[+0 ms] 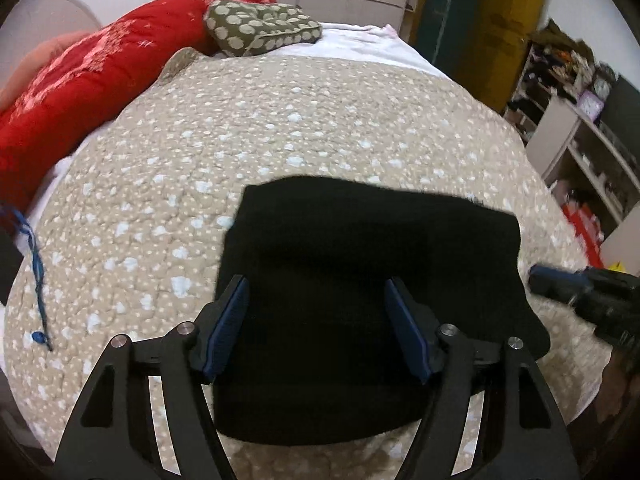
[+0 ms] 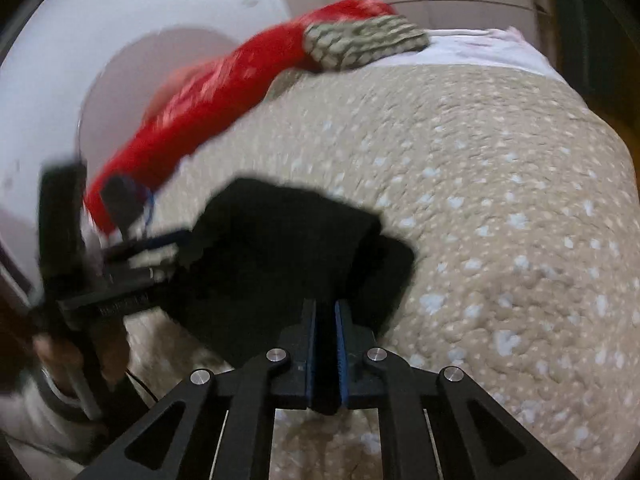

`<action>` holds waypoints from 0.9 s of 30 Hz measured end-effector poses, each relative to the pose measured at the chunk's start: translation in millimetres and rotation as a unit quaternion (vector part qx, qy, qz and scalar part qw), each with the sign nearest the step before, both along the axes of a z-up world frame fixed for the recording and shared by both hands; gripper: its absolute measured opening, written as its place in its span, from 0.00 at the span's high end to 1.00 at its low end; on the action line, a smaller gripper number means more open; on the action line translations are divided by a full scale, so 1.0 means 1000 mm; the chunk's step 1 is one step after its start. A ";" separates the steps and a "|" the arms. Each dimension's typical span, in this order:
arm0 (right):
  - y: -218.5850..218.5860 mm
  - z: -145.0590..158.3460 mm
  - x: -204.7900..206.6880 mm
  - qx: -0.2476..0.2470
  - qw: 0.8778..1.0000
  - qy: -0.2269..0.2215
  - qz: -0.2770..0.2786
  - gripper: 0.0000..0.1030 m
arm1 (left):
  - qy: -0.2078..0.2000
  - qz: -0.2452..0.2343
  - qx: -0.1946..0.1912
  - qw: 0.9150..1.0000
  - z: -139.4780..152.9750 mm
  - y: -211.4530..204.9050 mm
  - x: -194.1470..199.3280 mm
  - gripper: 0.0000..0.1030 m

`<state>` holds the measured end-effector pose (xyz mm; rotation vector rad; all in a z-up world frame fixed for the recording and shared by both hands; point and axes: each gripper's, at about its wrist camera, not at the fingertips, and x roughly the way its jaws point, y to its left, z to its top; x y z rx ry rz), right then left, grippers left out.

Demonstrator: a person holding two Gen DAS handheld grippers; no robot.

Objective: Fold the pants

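The black pants (image 1: 360,280) lie folded into a compact block on the beige spotted bedspread (image 1: 240,128). My left gripper (image 1: 316,312) is open above the near part of the pants, holding nothing. In the right wrist view the pants (image 2: 280,248) are blurred. My right gripper (image 2: 325,312) has its pads nearly together at the pants' near right edge; a thin gap shows between them and whether cloth is pinched is hidden. The right gripper also shows at the right edge of the left wrist view (image 1: 560,280). The left gripper shows at the left of the right wrist view (image 2: 152,252).
A red quilt (image 1: 80,80) and an olive dotted cushion (image 1: 260,28) lie at the bed's far left. A blue cord (image 1: 38,272) lies on the bedspread's left. Cluttered shelves (image 1: 580,120) stand to the right of the bed. A white sheet (image 1: 360,44) shows at the far end.
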<state>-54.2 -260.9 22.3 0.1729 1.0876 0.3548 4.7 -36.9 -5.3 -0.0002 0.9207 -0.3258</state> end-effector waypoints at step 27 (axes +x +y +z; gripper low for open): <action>0.041 0.014 0.015 -0.006 0.998 -0.005 0.065 0.77 | -0.001 0.054 0.041 0.998 -0.014 -0.013 0.029 0.29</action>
